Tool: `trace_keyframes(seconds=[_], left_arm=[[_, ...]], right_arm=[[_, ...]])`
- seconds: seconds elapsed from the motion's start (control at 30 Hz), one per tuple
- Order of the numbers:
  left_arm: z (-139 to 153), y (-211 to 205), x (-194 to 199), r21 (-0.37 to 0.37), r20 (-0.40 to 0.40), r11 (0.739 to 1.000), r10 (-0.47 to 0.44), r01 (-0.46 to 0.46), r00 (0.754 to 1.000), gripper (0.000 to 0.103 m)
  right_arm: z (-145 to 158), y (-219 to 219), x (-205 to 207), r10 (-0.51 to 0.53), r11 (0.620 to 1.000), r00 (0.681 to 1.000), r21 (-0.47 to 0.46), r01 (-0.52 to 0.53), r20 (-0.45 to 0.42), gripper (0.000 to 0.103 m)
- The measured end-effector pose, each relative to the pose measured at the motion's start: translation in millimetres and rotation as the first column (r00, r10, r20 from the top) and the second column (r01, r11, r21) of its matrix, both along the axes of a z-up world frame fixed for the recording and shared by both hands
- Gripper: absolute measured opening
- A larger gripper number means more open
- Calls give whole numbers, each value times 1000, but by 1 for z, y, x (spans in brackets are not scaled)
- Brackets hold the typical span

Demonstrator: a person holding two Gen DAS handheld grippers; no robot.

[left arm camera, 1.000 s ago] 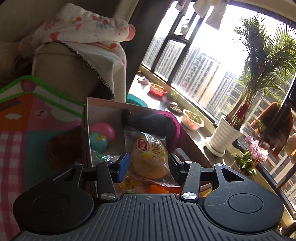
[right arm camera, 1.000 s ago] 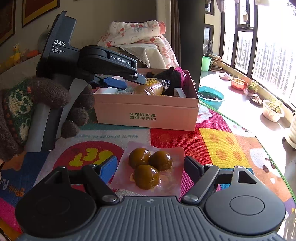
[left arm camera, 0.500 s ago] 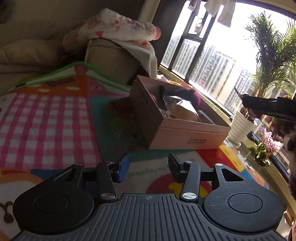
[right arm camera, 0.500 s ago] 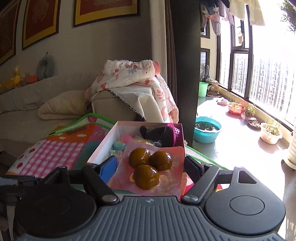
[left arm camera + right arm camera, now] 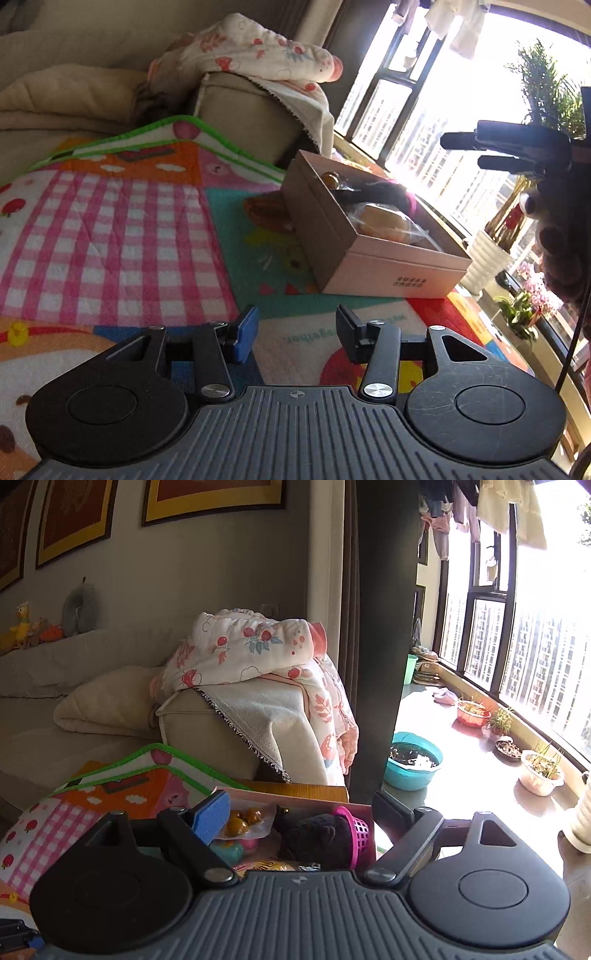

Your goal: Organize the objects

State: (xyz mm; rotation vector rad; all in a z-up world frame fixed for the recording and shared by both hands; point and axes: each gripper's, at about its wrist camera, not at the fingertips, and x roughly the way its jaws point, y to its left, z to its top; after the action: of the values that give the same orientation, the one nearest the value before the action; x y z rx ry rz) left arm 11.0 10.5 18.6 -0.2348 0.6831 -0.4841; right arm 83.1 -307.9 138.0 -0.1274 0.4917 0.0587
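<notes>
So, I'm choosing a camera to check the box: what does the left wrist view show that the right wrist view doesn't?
Left wrist only: the pink box's outer walls standing on the play mat, and the right gripper over it. Right wrist only: the teal basin and framed pictures. Both: the brown-ball packet lying in the box and the floral blanket.

Left gripper (image 5: 293, 338) is held open and empty above the play mat (image 5: 122, 229). Beyond the fingertips, slightly right, the pink box (image 5: 373, 266) is seen, filled with items.

Pink box (image 5: 373, 266); mat (image 5: 110, 229) pink-white gingham plus multicolour cartoon patches, green edge; magenta basket (image 5: 356, 829); teal basin (image 5: 413, 766).
</notes>
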Motion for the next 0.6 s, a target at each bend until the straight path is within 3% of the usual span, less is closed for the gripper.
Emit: trace_keyframes(seconds=[0.07,0.17,0.27,0.33,0.43,0.47,0.57,0.6], left_arm=[[8,-5,6,-21,14,1000,-6,6,1000,51],[25,-25,20,-19,68,999,-25,27,997,51],[35,-52,43,16,84,1000,-26,24,996,51],[33,-69,61,56,53,998,-23,20,998,51],[19,-89,87,181,-8,983,34,-32,999,51],[14,-90,91,203,-6,977,60,-58,998,55],[7,-80,96,198,-10,974,117,-113,993,79],[6,-74,95,189,-4,974,130,-127,992,80]], right_arm=[[-19,-9,-25,22,997,999,-74,-24,-28,77],[-50,-18,-51,32,985,996,-164,-45,-84,77],[-78,-25,-55,5,981,990,-192,-33,-140,77],[-92,-29,-49,-11,984,985,-175,-20,-171,77],[-107,-33,-40,-33,987,984,-161,5,-173,70],[-108,-35,-35,-36,989,984,-144,11,-174,67],[-108,-36,-28,-5,997,982,-71,-9,-188,66],[-108,-33,-27,6,998,983,-66,-18,-183,66]])
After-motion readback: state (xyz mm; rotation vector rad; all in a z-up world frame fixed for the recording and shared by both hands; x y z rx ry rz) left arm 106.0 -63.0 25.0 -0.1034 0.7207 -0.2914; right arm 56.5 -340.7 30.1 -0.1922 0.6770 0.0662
